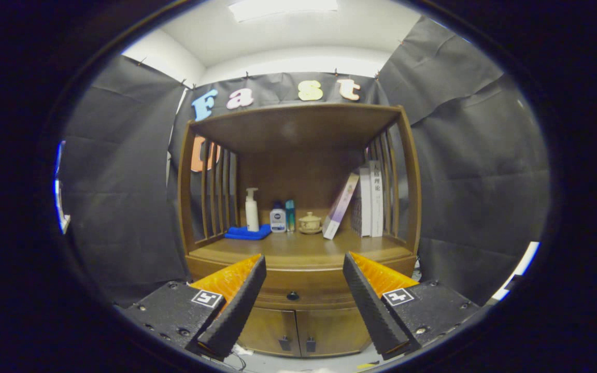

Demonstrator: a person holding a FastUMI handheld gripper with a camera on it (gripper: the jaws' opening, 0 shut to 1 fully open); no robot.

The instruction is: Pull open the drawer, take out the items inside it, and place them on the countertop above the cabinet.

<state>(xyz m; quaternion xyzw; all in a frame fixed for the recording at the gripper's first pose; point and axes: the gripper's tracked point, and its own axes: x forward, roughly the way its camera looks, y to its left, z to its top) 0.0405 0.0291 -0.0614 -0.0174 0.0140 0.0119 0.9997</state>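
A brown wooden cabinet [303, 259] stands ahead against the booth's black wall. Its drawer [298, 296] sits under the countertop [298, 248], pushed in flush, with a small dark round knob [293, 296]. What lies inside the drawer is hidden. My gripper [303, 264] hangs in front of the cabinet some way off, open, with nothing between its fingers. The knob shows in the gap between the two fingers, beyond their tips.
On the countertop stand a white pump bottle [251, 209] on a blue cloth [248, 232], two small bottles [283, 217], a small lidded cup [310, 223] and several books [363, 199] leaning right. Two closed doors [301, 331] sit below the drawer. A shelf roof [298, 124] spans above.
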